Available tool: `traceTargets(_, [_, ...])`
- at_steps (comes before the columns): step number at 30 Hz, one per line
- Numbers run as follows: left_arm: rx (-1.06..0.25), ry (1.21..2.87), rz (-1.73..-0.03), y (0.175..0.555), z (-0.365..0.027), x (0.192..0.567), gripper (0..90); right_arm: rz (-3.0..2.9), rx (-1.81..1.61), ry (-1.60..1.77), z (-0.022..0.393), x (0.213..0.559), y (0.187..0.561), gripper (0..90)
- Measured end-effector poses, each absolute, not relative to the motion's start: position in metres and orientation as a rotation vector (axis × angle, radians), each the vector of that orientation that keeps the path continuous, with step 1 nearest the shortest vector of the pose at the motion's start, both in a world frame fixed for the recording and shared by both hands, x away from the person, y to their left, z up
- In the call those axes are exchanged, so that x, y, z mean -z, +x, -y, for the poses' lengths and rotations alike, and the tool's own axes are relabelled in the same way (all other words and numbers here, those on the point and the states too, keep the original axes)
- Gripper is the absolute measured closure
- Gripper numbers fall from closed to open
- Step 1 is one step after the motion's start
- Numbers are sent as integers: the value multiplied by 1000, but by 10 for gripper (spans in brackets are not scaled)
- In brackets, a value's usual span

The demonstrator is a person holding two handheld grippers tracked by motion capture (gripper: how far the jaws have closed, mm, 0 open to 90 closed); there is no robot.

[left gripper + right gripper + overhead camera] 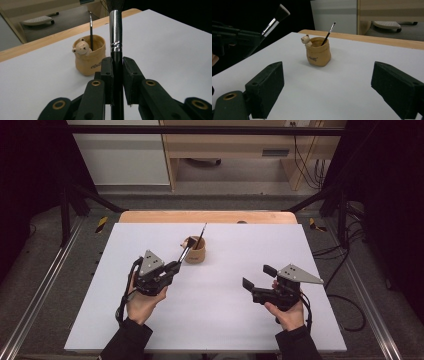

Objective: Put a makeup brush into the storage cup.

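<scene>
The left gripper (176,265) pinches a makeup brush (116,45) by its black handle, just left of the tan holder (195,251), where a thin brush (201,236) stands. Right of the holder, well apart, the right gripper (256,277) is spread, holding nothing.

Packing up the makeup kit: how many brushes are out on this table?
2. A thin brush stands in the tan bear pot; a thick brush is clamped in the left gripper beside it. More could hide inside the pot.
</scene>
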State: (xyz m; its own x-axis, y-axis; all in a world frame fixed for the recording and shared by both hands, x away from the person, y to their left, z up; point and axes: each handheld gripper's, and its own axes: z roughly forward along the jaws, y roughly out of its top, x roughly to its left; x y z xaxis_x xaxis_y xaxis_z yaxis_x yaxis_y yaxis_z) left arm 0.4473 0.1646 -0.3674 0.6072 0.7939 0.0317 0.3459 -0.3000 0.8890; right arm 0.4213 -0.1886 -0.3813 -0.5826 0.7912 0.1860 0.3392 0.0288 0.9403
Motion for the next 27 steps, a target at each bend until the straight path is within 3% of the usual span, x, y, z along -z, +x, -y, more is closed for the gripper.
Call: traceTargets(27, [-560, 1851, -883, 429, -120, 388, 793, -1904, -1702, 1192, 158, 375, 429, 130])
